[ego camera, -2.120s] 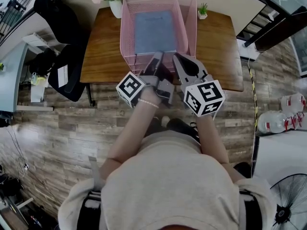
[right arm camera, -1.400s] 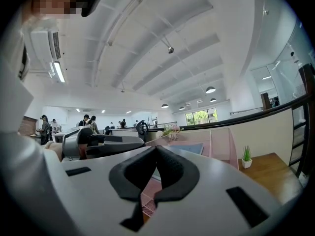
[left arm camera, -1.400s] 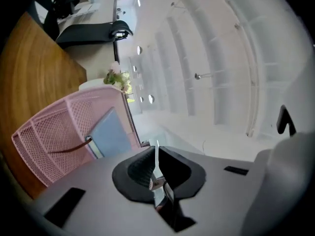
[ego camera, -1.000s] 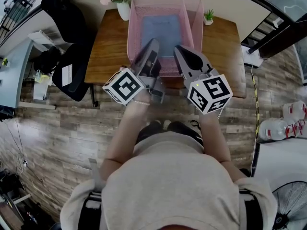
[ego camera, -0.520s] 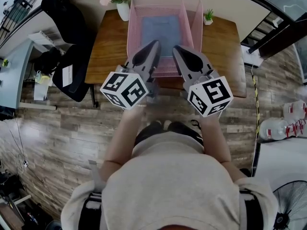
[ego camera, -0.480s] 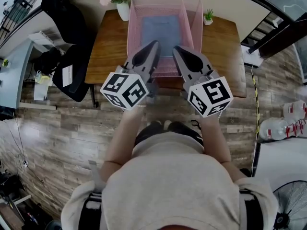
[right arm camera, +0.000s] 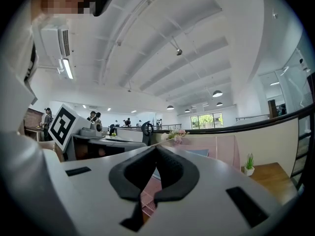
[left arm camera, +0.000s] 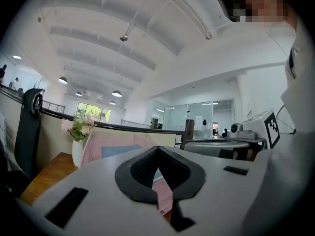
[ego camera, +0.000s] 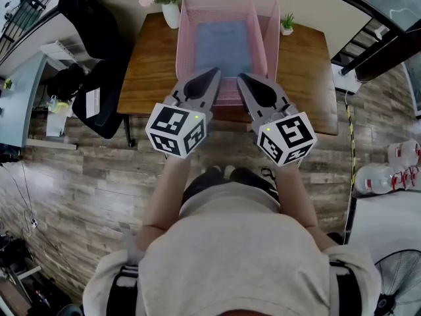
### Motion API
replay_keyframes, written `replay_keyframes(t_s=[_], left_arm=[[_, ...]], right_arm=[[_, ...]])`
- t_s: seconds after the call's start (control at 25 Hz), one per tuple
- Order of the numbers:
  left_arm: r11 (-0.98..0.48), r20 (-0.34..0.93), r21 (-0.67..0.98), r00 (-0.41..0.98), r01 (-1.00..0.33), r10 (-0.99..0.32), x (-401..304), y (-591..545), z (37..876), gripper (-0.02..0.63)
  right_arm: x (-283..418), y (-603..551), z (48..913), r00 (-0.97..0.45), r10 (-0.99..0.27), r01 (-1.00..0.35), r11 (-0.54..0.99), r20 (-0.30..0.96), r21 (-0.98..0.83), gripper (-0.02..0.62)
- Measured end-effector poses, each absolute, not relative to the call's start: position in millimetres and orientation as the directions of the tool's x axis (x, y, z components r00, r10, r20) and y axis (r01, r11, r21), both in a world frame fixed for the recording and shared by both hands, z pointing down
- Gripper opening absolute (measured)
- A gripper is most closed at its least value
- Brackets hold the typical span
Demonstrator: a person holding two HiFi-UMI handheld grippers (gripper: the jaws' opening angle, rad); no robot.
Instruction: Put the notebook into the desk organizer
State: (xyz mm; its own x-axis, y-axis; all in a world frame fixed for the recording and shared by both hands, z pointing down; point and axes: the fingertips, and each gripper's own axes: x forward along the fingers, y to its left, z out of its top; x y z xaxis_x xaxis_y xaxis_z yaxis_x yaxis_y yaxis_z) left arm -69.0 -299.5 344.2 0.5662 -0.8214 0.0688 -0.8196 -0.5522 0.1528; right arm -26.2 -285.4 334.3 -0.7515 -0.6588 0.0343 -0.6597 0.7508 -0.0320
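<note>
Count with me: one wooden desk point(ego camera: 148, 71), one pink mesh organizer point(ego camera: 181, 51) sitting on it, and one blue notebook point(ego camera: 223, 45) lying flat inside that organizer, so the notebook is in. At the organizer's 11 o'clock stands one vase of flowers point(ego camera: 170, 8), and at its 1 o'clock one small potted plant point(ego camera: 287, 24). There are two grippers, side by side at the organizer's 6 o'clock rim, each with one marker cube at the back. The left gripper point(ego camera: 214, 74) reaches out level and slants toward 1 o'clock, with its cube point(ego camera: 174, 130) turned corner-up. Its jaws have just been easing open by a sliver, yet in its own view the tips point(left arm camera: 157, 149) look together with nothing between them. The right gripper point(ego camera: 242, 78) slants toward 11 o'clock with its cube point(ego camera: 286, 137) behind it. In its own view the jaws point(right arm camera: 156, 149) meet at the tips and hold nothing. Both forearms run straight out from the person's body, and the two noses angle in toward each other.
</note>
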Motion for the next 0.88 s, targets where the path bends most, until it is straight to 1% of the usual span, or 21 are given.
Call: replay_keyframes(t_s=[0.32,0.52,0.68,0.88], left_arm=[[-0.567,0.178,0.057,0.567,-0.822,-0.804,-60,-286,368,0.011],[-0.561,0.223,0.087,0.565,-0.823,-0.795,-59,-280,384,0.011],[-0.555,0.237,0.088,0.559,-0.827,-0.795,-61,-281,389,0.011],[-0.568,0.218,0.093,0.574,-0.818,-0.790,-56,-278,386,0.011]], right_arm=[[-26,-281,349,-0.760,-0.645,-0.649,0.761,0.084,-0.029,0.003],[-24,-274,364,-0.757,-0.641,-0.647,0.762,0.129,-0.010,0.003],[-25,-273,371,-0.756,-0.639,-0.648,0.761,0.145,-0.024,0.003],[-25,-274,375,-0.756,-0.637,-0.648,0.761,0.154,-0.033,0.003]])
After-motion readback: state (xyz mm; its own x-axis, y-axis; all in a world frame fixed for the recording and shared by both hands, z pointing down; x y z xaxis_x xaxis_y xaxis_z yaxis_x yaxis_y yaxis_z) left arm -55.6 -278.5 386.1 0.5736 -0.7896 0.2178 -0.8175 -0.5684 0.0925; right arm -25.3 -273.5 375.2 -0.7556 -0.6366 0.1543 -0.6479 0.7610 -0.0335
